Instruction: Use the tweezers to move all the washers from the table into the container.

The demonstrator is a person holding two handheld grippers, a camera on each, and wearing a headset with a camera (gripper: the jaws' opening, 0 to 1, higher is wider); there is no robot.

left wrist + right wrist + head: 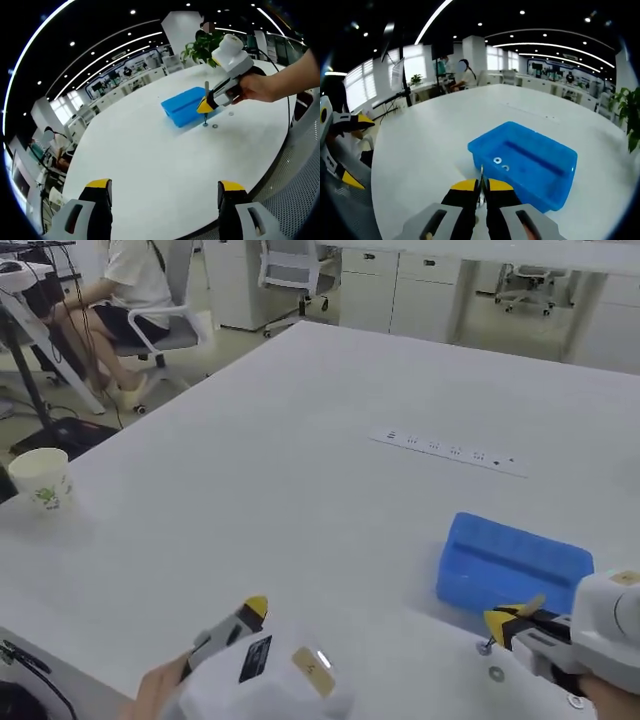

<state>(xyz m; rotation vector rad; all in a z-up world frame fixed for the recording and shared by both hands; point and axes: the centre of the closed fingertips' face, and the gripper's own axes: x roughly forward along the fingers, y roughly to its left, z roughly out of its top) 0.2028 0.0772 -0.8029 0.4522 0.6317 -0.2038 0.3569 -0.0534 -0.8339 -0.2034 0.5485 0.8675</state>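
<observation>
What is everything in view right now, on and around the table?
table: one, white, under everything.
container: one, blue, on the table by the right claw.
washers in the container: two, silvery, on its floor.
washers on the table: at least two, silvery, beside the container.
power strip: one, white, beyond the container.
paper cup: one, white with green print, at the table's far left edge.
seated person: one, white top, beyond the table.
plant: one, green, behind the table.
tweezers: one, metal, tip down beside the container.
left claw: yellow-tipped, open.
right claw: yellow-tipped, shut on the tweezers.
</observation>
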